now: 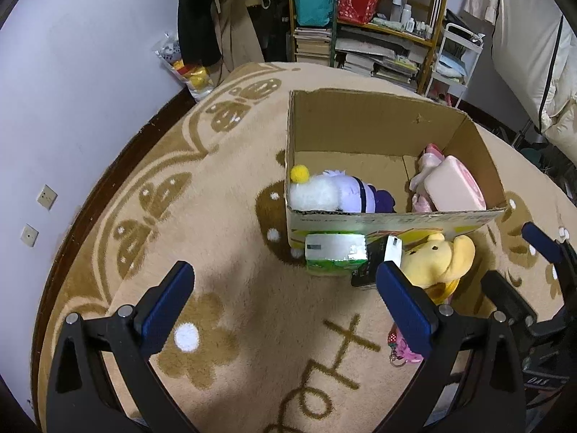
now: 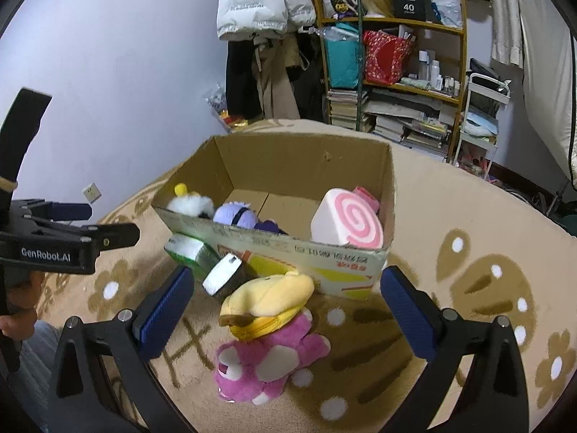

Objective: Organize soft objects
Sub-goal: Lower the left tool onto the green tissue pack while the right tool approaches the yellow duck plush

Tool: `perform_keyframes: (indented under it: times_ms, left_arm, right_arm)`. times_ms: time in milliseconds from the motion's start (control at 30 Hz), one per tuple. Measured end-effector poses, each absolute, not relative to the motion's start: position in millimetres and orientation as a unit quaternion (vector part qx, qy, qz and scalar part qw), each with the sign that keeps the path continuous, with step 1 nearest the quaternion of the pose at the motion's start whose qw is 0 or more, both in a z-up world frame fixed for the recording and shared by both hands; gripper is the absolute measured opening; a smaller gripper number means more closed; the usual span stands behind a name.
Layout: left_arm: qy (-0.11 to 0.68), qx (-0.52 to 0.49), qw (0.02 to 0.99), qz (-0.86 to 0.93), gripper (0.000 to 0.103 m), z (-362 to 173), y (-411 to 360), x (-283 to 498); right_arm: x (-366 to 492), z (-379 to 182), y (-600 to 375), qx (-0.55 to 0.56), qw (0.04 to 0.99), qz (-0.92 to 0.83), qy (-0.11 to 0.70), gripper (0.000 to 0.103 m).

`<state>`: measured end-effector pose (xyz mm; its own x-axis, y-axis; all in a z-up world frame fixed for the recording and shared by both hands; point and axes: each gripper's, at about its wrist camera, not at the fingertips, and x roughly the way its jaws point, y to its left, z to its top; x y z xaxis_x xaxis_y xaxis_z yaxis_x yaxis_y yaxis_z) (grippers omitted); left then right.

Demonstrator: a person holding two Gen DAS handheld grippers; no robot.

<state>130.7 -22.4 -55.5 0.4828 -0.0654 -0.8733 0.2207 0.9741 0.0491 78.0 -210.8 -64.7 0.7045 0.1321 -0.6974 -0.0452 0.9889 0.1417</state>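
Plush toys lie under two spread, empty claws. Left gripper (image 1: 285, 301) hovers over bare beige rug (image 1: 234, 252), blue ribbed pads wide apart. Right gripper (image 2: 285, 306) also gapes, tilted down over a fuzzy magenta plush (image 2: 267, 361) and the yellow plush (image 2: 270, 297) lying on it, both just before the cardboard box (image 2: 306, 252). A green pack (image 2: 191, 252) and a black-and-white packet (image 2: 225, 278) lean on that box's front. Inside it rest a white-purple plush (image 2: 234, 213) and a smooth pink swirl cushion (image 2: 348, 222).
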Motion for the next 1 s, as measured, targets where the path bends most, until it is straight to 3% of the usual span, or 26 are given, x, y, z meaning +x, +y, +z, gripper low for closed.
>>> perform_keyframes:
  times_ms: [1000]
  left_arm:
    - [0.559, 0.097, 0.816, -0.114, 0.100, -112.4, -52.9, 161.7]
  right_arm:
    - [109.9, -115.4, -192.0, 0.041, 0.893, 0.074, 0.442, 0.103]
